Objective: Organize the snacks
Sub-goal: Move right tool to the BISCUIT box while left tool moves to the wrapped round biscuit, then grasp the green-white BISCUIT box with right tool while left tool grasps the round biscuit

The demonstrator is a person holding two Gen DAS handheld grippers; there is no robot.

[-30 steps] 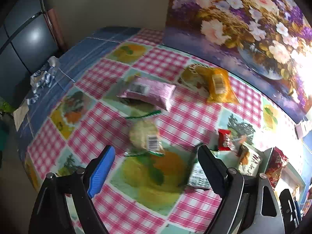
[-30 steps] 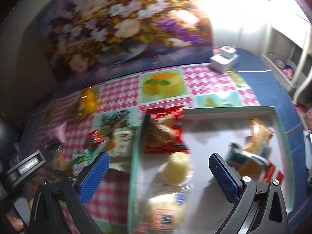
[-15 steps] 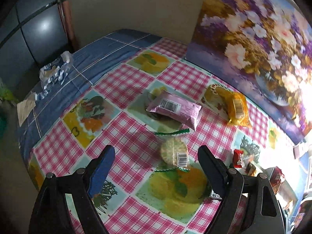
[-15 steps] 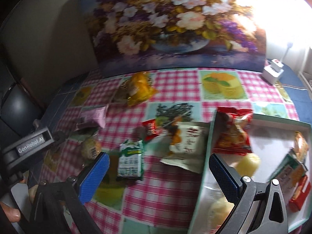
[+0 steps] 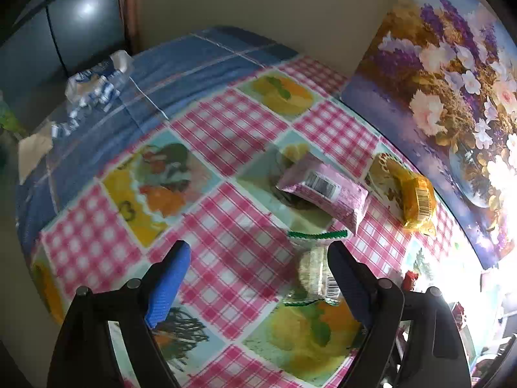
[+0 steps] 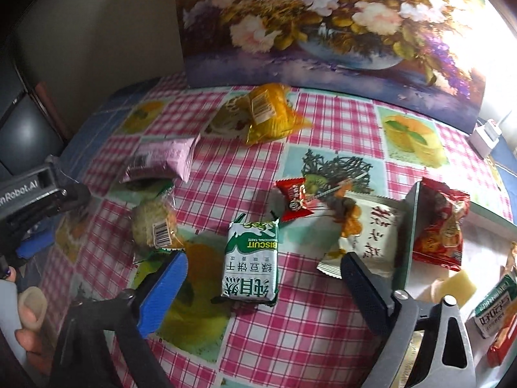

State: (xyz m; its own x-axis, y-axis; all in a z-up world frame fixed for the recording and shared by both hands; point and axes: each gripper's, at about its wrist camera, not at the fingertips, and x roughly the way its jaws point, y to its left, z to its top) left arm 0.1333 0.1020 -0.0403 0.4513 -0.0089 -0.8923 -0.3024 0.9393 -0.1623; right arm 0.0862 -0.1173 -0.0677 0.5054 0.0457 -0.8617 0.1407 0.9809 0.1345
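Snack packets lie on a checked tablecloth. In the right wrist view a green-and-white biscuit pack (image 6: 250, 260) lies between the fingers of my open, empty right gripper (image 6: 263, 266). Beyond it lie a red candy (image 6: 293, 198), a white packet (image 6: 371, 236), a round clear-wrapped cake (image 6: 155, 223), a pink packet (image 6: 161, 158) and a yellow packet (image 6: 268, 113). A tray (image 6: 408, 226) at the right holds several snacks. My left gripper (image 5: 258, 258) is open and empty, with the round cake (image 5: 315, 273) by its right finger, the pink packet (image 5: 323, 189) and the yellow packet (image 5: 416, 195) beyond.
A flower painting (image 6: 323, 22) leans against the wall behind the table. A white adapter (image 6: 484, 135) sits at the far right. A crumpled blue-and-white wrapper (image 5: 93, 85) lies on the blue cloth at the table's far left edge.
My right gripper has swung left from above the tray to above the loose snacks. My left gripper has turned left, so the round cake now sits by its right finger.
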